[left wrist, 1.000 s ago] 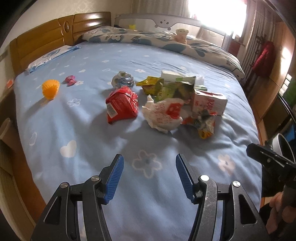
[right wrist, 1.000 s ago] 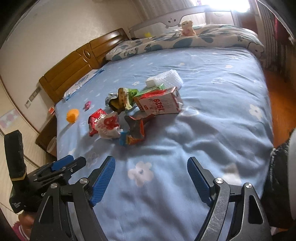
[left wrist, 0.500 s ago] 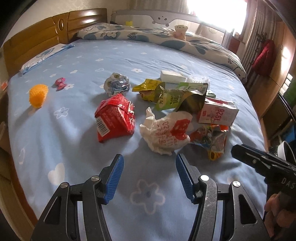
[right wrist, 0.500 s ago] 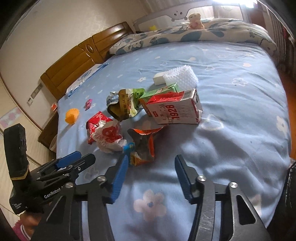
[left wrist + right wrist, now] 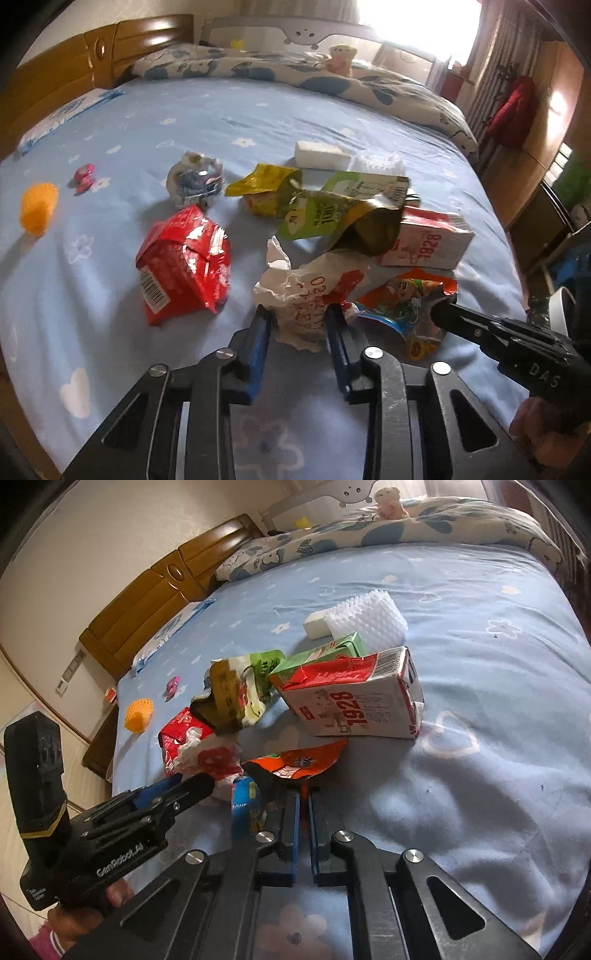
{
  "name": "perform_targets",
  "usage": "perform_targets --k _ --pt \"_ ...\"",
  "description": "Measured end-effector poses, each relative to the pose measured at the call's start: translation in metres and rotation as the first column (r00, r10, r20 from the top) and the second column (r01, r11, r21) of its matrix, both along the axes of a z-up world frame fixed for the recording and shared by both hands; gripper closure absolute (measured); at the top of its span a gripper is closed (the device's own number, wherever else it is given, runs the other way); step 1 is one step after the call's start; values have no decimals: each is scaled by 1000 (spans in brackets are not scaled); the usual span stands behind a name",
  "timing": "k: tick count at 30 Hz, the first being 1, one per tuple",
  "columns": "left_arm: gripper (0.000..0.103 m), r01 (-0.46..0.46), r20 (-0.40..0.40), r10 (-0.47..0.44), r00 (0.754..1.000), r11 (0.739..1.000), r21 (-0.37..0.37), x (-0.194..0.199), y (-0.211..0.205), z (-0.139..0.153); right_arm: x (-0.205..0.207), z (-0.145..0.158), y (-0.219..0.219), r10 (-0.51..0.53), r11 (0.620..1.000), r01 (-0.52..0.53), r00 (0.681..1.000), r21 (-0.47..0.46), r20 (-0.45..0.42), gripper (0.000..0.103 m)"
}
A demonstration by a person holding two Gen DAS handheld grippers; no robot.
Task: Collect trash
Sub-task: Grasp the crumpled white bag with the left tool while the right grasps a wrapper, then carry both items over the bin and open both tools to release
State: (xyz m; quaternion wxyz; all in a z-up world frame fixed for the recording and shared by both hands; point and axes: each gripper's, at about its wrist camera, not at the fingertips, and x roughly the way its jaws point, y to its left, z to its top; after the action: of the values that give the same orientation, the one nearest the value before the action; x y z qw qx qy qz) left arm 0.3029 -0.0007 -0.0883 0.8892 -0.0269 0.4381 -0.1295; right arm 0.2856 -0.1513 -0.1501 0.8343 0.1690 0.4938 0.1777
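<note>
Low in the left wrist frame's centre, the left tongs (image 5: 298,325) straddle the crumpled white paper wrapper (image 5: 308,295), apparently gripping it. The right tongs (image 5: 303,808) are clenched on the orange snack wrapper (image 5: 295,762). Both should lift gently off the bed (image 5: 480,664), lest thin wrappers slip.

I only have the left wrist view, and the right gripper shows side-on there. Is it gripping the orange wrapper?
Observer: Yes. In the right wrist view the right gripper has its jaws nearly closed on the near edge of the orange wrapper.
Operator: My left gripper is on the white wrapper. What is behind the red-and-white carton?
Observer: A green carton lies against its far side.
</note>
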Motion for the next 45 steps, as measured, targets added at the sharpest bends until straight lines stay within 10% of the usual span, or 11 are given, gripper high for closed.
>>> perform_targets --k 45 --pt "87 216 87 -215 973 976 -2 -139 -81 69 -148 90 -121 -181 983 186 969 -12 169 101"
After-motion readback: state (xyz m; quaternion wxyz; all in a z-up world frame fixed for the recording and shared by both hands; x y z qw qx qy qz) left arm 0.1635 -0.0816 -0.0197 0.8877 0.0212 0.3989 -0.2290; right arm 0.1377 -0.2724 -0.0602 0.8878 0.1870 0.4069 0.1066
